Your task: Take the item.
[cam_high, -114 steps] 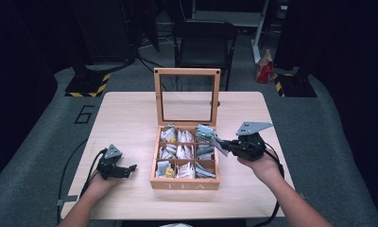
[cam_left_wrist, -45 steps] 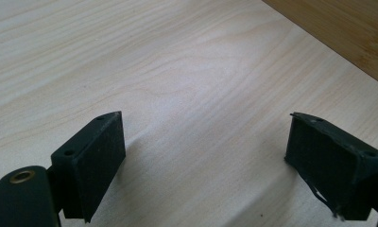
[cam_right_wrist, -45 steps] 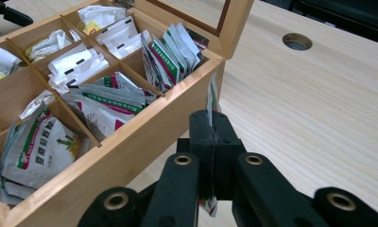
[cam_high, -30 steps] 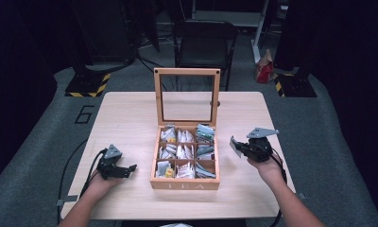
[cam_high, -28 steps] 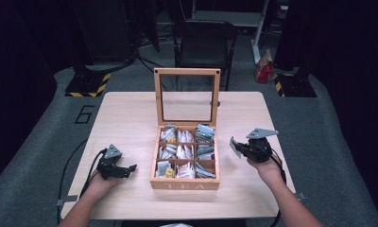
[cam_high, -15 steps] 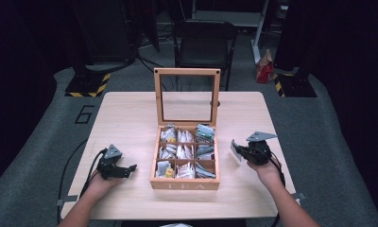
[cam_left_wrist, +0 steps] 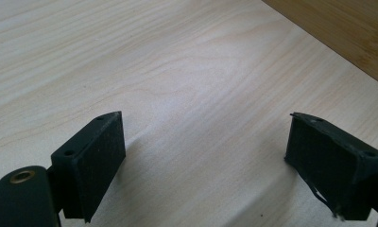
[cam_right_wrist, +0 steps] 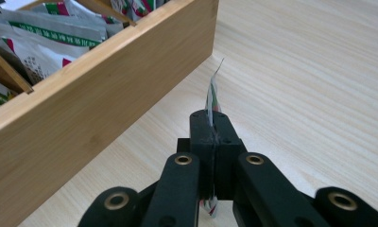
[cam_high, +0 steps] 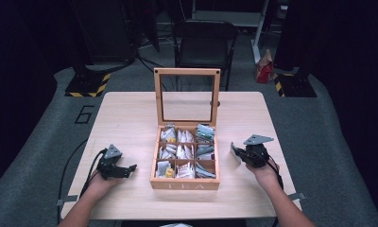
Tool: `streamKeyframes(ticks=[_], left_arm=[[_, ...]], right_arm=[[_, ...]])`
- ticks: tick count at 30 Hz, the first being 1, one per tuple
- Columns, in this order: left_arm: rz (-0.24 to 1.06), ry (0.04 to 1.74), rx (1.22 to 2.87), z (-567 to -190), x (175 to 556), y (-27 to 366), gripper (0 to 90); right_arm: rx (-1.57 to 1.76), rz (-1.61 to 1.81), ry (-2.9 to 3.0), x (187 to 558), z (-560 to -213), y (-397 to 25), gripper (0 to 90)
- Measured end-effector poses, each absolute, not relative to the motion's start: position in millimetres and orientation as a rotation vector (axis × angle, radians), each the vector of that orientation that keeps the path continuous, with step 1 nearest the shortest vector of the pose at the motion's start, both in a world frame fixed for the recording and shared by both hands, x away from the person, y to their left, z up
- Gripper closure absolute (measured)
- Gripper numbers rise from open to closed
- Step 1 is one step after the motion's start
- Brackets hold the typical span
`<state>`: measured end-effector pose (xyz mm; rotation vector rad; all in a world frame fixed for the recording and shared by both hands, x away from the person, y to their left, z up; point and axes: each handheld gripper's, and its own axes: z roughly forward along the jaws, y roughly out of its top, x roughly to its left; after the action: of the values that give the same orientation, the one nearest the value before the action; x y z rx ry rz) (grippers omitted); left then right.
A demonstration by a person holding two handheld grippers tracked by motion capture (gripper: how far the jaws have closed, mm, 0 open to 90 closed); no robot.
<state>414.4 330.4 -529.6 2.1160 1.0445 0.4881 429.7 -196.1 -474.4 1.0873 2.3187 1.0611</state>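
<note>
A wooden tea box (cam_high: 185,183) with its glass lid upright stands mid-table, its compartments packed with tea bags (cam_high: 177,152). To the right of the box my right gripper (cam_high: 235,154) is shut on a thin tea bag packet (cam_right_wrist: 212,97), seen edge-on between the pads beside the box's side wall (cam_right_wrist: 107,90). My left gripper (cam_high: 130,168) rests low over the bare table (cam_left_wrist: 187,71) to the left of the box, open with nothing between its pads (cam_left_wrist: 96,156).
A dark chair (cam_high: 203,40) stands behind the table's far edge. A red-and-white bag (cam_high: 263,71) lies on the floor at the back right. Bare tabletop (cam_high: 125,118) lies on both sides of the box.
My right gripper has drawn the tea bag packet out of the box and moved right and down to the table beside it. The left gripper has stayed still.
</note>
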Motion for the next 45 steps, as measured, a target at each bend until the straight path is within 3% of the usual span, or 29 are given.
streamKeyframes(ticks=[29,31,32,33,39,45], left_arm=[[0.488,1.045,2.116,-529.5,414.3,330.3,12.1],[0.488,1.045,2.117,-529.5,414.4,330.4,12.1],[0.488,1.044,2.117,-529.5,414.4,330.4,12.1],[0.488,1.044,2.117,-529.5,414.4,330.4,12.1],[0.488,1.044,2.117,-529.5,414.4,330.4,12.1],[0.488,1.044,2.116,-529.5,414.4,330.4,12.1]], right_arm=[[1.095,1.067,2.373,418.6,-494.6,-180.5,83.7],[1.098,1.066,2.373,418.4,-494.8,-179.9,80.8],[1.106,1.071,2.367,418.5,-495.0,-179.6,73.8],[1.106,1.071,2.367,418.5,-495.0,-179.6,73.8],[1.145,1.123,2.349,417.5,-490.5,-180.6,54.5],[1.13,1.147,2.342,414.9,-483.4,-179.1,50.5]])
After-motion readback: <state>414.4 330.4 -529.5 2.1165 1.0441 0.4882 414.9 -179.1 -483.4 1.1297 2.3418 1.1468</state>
